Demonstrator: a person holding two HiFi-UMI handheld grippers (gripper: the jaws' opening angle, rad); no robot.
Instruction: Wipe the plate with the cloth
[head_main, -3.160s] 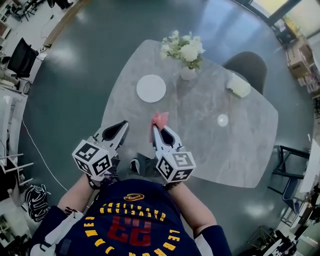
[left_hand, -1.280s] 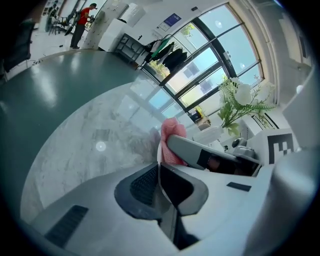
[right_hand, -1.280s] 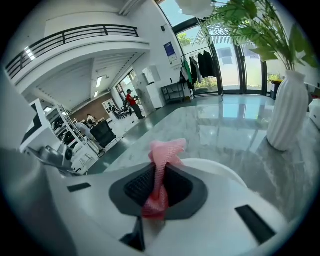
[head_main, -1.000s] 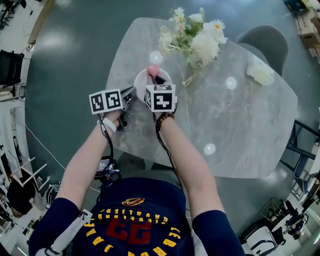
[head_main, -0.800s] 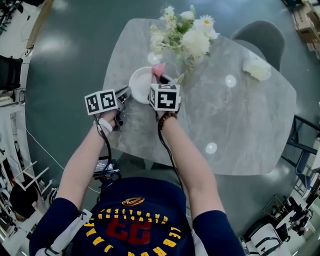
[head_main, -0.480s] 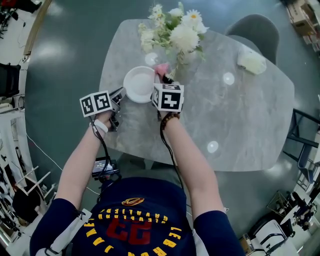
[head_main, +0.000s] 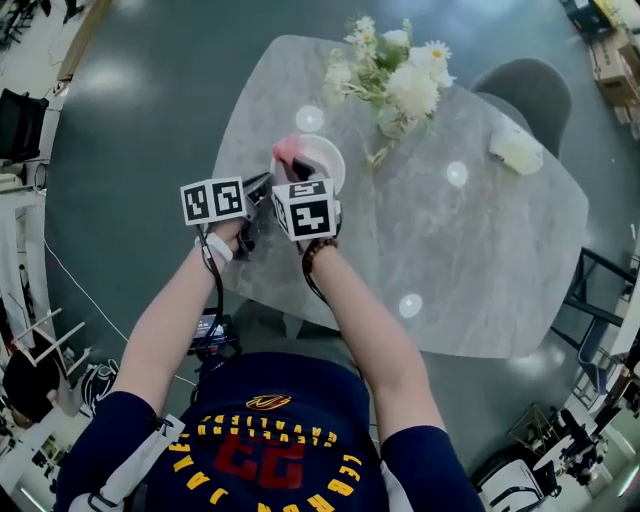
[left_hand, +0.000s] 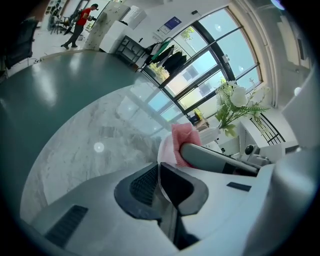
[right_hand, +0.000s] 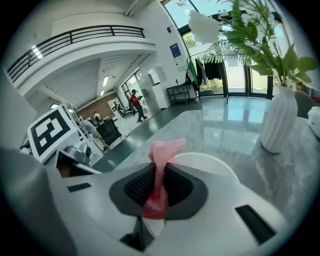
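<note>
A white plate (head_main: 322, 160) lies on the grey marble table (head_main: 470, 250) near its left edge. My left gripper (head_main: 268, 182) is shut on the plate's near-left rim; in the left gripper view the thin rim (left_hand: 161, 150) runs between the jaws (left_hand: 160, 172). A pink cloth (head_main: 288, 150) is bunched in my right gripper (head_main: 297, 168), which is shut on it and rests over the plate's left part. The right gripper view has the cloth (right_hand: 161, 165) standing up between the jaws, with the plate (right_hand: 212, 162) just beyond.
A white vase of flowers (head_main: 395, 80) stands just behind and right of the plate, close to my right gripper (right_hand: 159, 175). A white bundle (head_main: 516, 148) lies at the table's far right. A grey chair (head_main: 530, 85) stands behind the table.
My right gripper has carried the pink cloth from the plate's right side across to its left part. The left gripper stays at the plate's rim.
</note>
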